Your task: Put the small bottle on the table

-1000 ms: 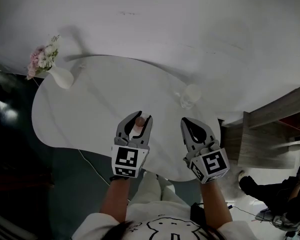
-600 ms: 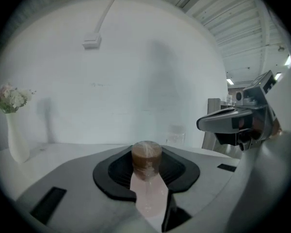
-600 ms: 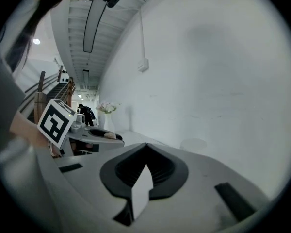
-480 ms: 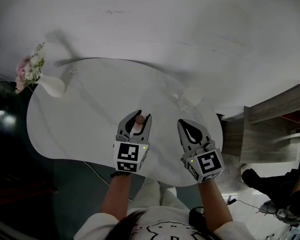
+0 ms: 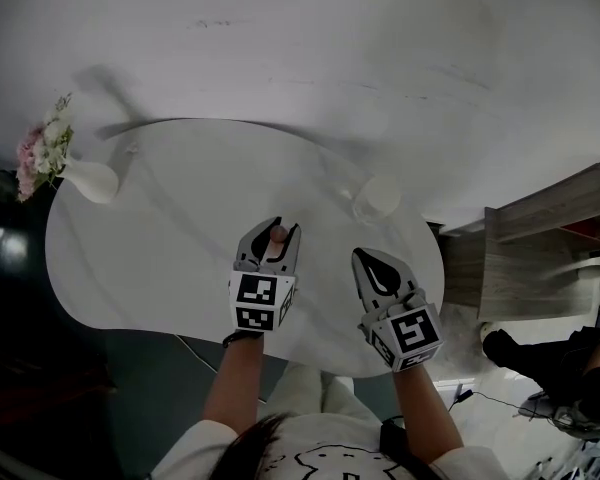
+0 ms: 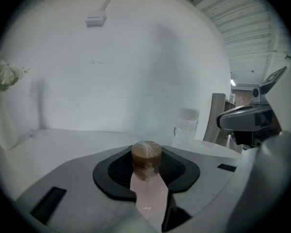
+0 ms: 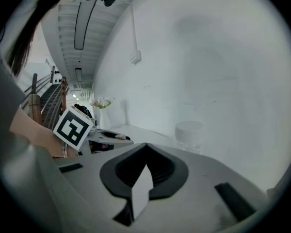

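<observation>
Above the white table by the wall, the left gripper's jaws clamp the small bottle cap-up, tabletop beneath, while the right gripper's jaws are closed and empty alongside.

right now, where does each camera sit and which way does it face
Head view: on the head, facing steeply down onto the table; forearms, left gripper and right gripper show.
Left gripper view: on the left gripper, facing along its fingers, shut on the small bottle; right gripper at right.
Right gripper view: on the right gripper, along its shut fingers; left gripper at left.
Shared: all show the clear jar.
</observation>
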Tool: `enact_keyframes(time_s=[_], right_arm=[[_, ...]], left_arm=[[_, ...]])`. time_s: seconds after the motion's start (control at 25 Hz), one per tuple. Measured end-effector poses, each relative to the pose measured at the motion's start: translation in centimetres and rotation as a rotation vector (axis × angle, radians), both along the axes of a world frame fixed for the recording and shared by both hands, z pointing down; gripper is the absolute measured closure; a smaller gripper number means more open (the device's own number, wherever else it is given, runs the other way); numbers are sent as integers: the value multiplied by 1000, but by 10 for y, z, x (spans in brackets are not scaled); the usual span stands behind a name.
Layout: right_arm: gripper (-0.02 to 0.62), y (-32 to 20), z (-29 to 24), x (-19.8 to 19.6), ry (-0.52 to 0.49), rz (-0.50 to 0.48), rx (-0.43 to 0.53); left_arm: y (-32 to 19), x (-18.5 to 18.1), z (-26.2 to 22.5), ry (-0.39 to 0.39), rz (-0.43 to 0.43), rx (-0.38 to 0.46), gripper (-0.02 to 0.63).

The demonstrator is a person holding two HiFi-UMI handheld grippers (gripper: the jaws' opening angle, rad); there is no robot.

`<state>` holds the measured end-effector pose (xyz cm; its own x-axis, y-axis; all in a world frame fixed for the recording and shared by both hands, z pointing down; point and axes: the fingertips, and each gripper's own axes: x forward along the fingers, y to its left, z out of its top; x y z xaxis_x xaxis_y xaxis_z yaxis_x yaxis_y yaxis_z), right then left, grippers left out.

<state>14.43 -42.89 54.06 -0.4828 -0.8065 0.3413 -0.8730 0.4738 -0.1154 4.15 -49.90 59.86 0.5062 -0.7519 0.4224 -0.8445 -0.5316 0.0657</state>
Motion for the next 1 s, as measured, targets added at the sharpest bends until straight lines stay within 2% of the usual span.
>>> enact_keyframes(time_s=[0.56,1.0], right_arm=[[603,6,8,11,4,23,-26],[603,15,8,11,-5,22,-28]], left_arm=[[-9,13,16,-16,32,-24,481],[-3,14,18,-6,41,3,479]])
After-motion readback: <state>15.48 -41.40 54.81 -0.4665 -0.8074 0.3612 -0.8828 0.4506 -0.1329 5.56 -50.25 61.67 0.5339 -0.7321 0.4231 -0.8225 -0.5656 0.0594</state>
